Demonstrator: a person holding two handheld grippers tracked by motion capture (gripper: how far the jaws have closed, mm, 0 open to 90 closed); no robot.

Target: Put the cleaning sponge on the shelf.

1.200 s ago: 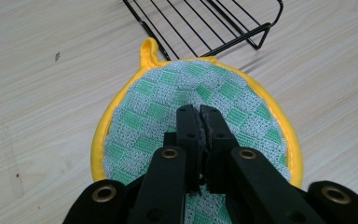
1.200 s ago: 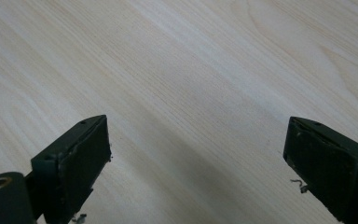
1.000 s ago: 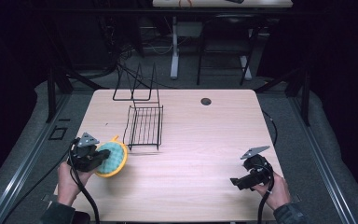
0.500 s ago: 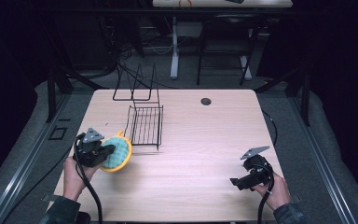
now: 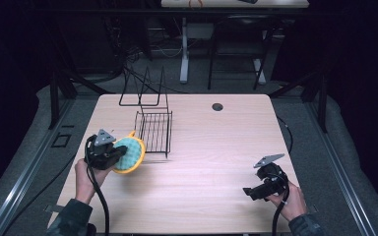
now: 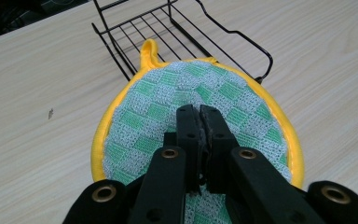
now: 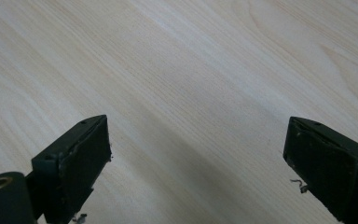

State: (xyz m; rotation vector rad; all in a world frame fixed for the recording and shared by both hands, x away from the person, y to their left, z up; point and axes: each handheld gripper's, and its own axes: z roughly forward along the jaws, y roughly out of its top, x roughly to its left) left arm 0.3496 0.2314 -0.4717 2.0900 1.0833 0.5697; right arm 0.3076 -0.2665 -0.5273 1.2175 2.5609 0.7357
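A round pot holder, green checked with a yellow rim and a yellow loop, hangs just above the table at the left. My left gripper is shut on its near part, and its loop points at the black wire rack right beyond it. At the table's front right my right gripper is open, low over bare wood, with nothing between its jaws.
A taller black wire stand is behind the rack near the far left edge. A dark round hole marks the wooden table at the back. Dark floor and desk legs lie beyond.
My left gripper has carried the pot holder forward and to the right, up close to the wire rack. The right gripper has stayed where it was.
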